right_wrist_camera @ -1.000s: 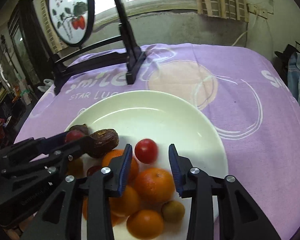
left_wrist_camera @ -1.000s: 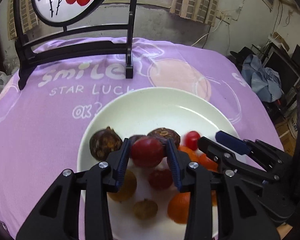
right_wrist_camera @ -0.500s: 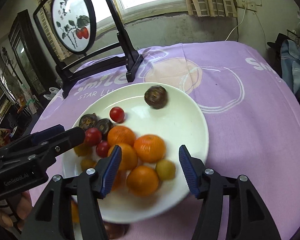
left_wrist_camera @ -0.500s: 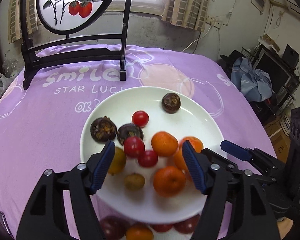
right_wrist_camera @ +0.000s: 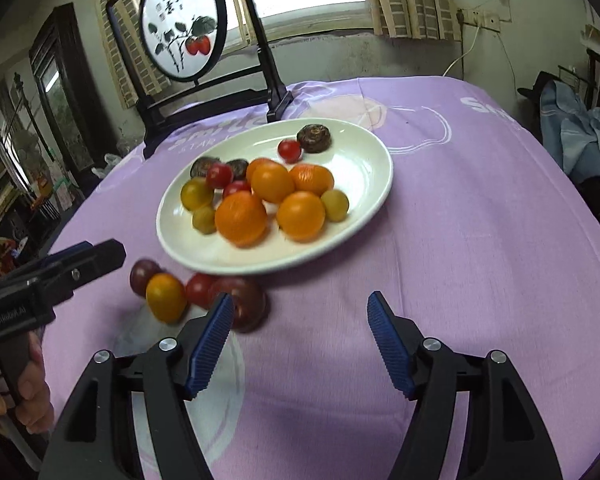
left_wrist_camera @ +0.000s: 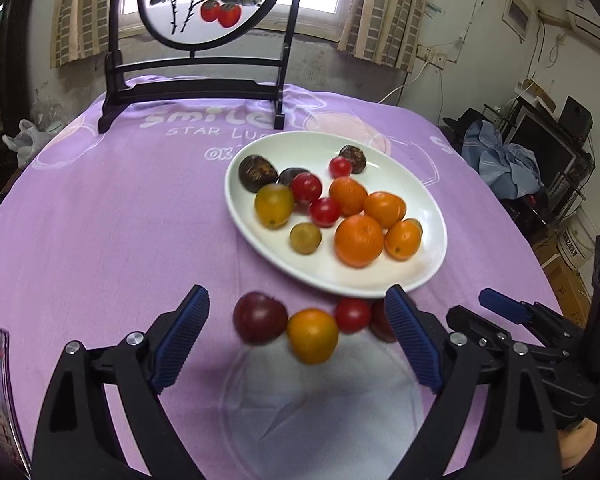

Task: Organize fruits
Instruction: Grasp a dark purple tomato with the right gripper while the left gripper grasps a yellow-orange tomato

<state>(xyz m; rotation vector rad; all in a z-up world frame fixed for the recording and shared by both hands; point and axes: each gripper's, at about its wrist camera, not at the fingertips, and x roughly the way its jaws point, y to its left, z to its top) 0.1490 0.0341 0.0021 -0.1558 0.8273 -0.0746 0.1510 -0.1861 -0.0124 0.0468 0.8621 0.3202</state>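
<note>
Left claw (left_wrist_camera: 296, 336) wide open, jaws just opened further, pads pressing on nothing. Four loose fruits on the purple cloth of the counter (left_wrist_camera: 112, 240) just ahead of it, in a row between the fingertips: a dark plum (left_wrist_camera: 260, 317), an orange-yellow tomato (left_wrist_camera: 312, 335), a red cherry tomato (left_wrist_camera: 352, 314), and a second dark fruit (right_wrist_camera: 242, 306) partly hidden behind the right-hand blue pad.

Right claw (right_wrist_camera: 300, 316) open too, jaws likewise just spread, empty, only bare cloth between the pads. Same four fruits just beyond and beside its left fingertip, the dark one touching that pad's outline in the right wrist view.

Farther ahead of both claws, a white oval plate (left_wrist_camera: 436, 216) loaded with oranges (left_wrist_camera: 358, 240), cherry tomatoes, yellowish small fruits and dark brown ones. Loose row lying just at the plate's near rim. Beyond the plate, a round painted screen on a black stand (left_wrist_camera: 196, 92).
</note>
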